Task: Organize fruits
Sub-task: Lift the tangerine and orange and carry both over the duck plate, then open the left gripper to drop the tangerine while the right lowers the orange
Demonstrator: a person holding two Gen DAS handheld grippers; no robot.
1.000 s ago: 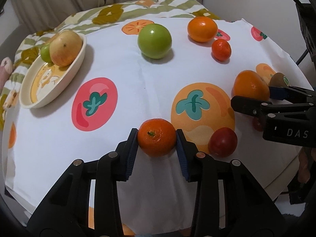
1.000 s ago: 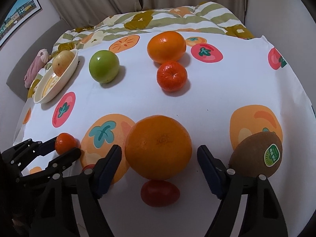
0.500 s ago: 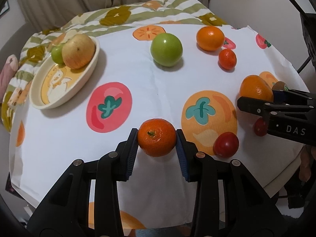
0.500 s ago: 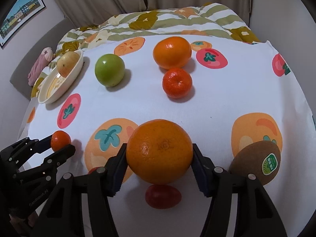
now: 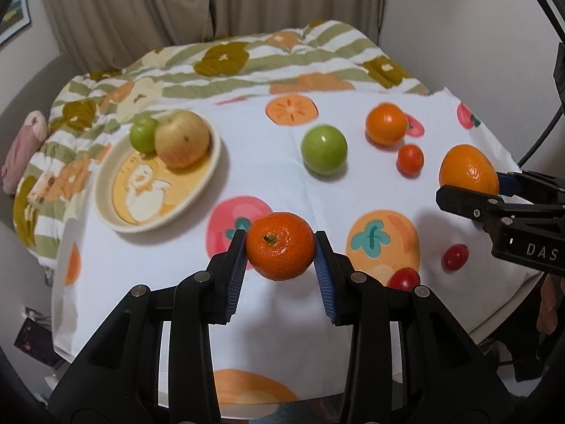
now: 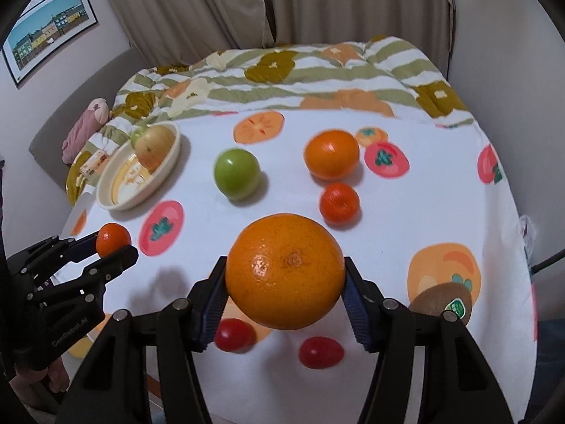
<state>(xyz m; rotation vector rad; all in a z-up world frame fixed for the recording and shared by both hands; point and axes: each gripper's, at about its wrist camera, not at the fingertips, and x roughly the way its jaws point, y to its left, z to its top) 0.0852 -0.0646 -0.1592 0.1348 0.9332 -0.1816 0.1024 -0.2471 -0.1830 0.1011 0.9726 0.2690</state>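
My left gripper (image 5: pixel 280 259) is shut on a small mandarin (image 5: pixel 280 245) and holds it above the white fruit-print cloth (image 5: pixel 275 166). My right gripper (image 6: pixel 284 284) is shut on a large orange (image 6: pixel 285 271), also lifted off the cloth; it shows at the right of the left wrist view (image 5: pixel 469 171). A cream plate (image 5: pixel 106 205) at the far left holds a yellow-red apple (image 5: pixel 182 139) and a small green fruit (image 5: pixel 143 133). On the cloth lie a green apple (image 5: pixel 323 149), an orange (image 5: pixel 386 123), a small mandarin (image 5: pixel 410 159), two cherry tomatoes (image 5: pixel 455 257) (image 5: pixel 404 278) and a kiwi (image 6: pixel 443 302).
A striped quilt (image 5: pixel 247 67) lies beyond the cloth, with curtains behind it. A pink soft toy (image 5: pixel 23 145) lies at the far left. The table's front edge drops away just below the grippers. A framed picture (image 6: pixel 49 31) hangs on the left wall.
Both grippers have risen with their fruit. The right gripper closed on the large orange a second ago and lifted it off the cloth. The left kept its mandarin throughout.
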